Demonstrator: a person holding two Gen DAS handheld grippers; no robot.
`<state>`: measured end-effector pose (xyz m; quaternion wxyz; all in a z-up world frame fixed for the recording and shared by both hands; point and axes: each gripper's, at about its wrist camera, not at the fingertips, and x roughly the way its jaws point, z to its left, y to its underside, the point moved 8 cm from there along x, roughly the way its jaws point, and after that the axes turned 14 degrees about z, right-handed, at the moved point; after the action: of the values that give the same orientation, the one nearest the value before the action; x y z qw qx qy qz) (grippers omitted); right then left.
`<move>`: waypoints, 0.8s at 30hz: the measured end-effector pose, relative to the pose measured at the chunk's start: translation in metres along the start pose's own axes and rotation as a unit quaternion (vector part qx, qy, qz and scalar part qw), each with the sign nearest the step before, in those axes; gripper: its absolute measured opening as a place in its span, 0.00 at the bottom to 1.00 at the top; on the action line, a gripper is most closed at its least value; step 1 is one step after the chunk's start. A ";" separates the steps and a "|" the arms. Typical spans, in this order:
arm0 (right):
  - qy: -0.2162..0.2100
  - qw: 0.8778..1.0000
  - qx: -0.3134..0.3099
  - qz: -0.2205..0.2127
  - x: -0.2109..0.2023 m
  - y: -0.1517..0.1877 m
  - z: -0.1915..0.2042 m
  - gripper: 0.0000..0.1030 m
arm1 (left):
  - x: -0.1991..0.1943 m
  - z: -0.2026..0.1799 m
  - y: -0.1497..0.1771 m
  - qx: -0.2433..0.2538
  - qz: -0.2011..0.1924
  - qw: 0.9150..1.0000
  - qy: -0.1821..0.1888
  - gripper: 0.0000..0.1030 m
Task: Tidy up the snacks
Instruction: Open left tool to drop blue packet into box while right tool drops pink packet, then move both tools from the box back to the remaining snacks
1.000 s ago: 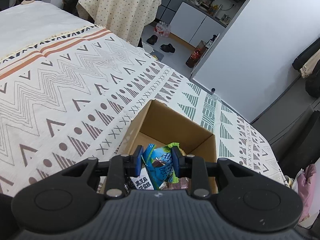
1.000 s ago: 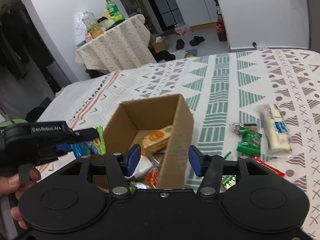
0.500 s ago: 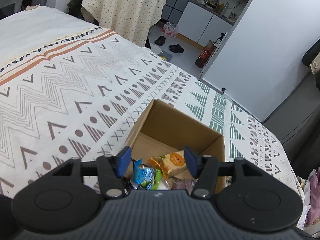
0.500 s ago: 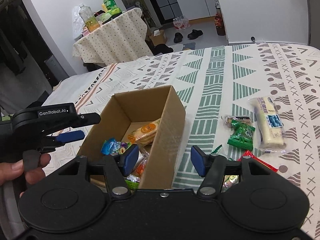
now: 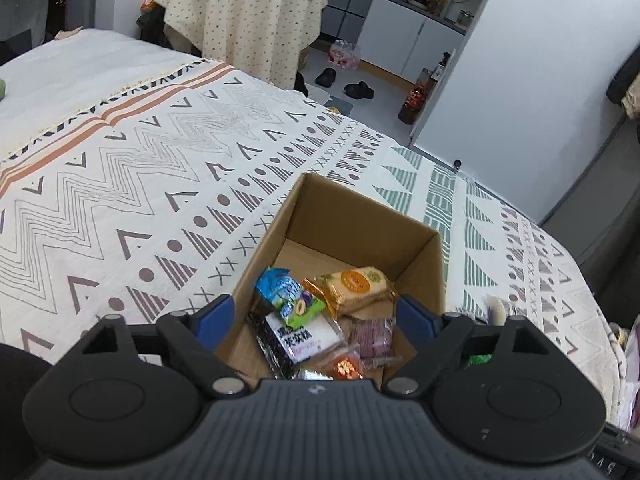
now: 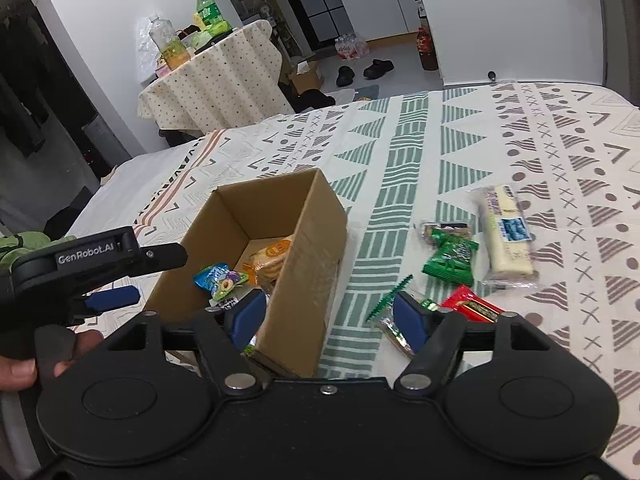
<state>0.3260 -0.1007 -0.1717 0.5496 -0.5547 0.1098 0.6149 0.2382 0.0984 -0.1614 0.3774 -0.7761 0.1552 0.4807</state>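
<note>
Cardboard box (image 5: 360, 220) at twelve o'clock of the left gripper (image 5: 316, 316) holds snack packets (image 5: 320, 312), while both it and the right gripper (image 6: 328, 314) gape wide, gripping nothing.

Left gripper (image 5: 314, 316): black ribbed housing, two round side discs, blue pads (image 5: 214, 317), silver pivot screws. Right gripper (image 6: 326, 316): same build, smooth black housing, one small centre screw. White "GenRobot.AI" lettering on the left unit's side; its handle possibly foam-covered
</note>
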 end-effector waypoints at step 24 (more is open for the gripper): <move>-0.020 1.000 0.005 -0.018 -0.048 0.019 -0.032 0.87 | -0.037 -0.042 0.048 0.043 0.000 0.999 -0.024 0.94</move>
<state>0.3185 -0.1577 -0.1537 0.5657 -0.5410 0.0917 0.6155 0.2176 0.0309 -0.1397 0.4142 -0.7472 0.1666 0.4922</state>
